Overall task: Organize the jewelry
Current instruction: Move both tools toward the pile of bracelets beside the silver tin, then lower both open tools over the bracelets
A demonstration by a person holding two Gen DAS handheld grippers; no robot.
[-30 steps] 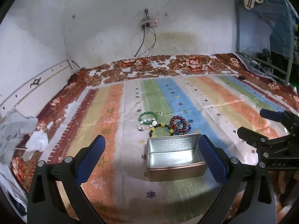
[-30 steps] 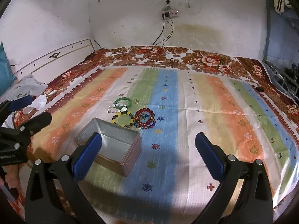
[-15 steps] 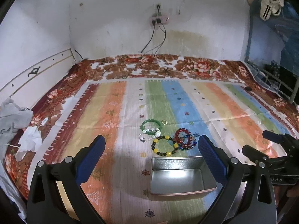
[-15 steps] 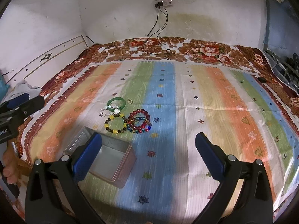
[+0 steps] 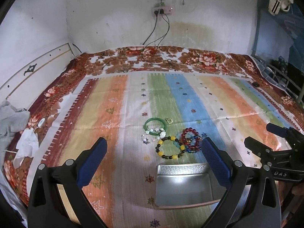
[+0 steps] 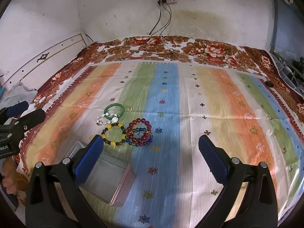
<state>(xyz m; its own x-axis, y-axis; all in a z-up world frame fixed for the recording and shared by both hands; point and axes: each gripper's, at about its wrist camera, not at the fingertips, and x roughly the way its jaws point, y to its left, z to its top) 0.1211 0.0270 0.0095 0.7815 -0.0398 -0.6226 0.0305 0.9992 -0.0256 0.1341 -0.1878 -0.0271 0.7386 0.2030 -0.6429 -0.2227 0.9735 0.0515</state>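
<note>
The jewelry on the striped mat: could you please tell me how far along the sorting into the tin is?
Nothing looks sorted yet: the metal tin is open and empty. Nothing is in hand; the left gripper and right gripper are both open above the mat. Left to move: the green bangle, white bead bracelet, yellow-and-dark bead bracelet, red bead bracelet, and a small gold piece.

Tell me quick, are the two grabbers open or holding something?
Left gripper: open, holding nothing.
Right gripper: open, holding nothing.
</note>
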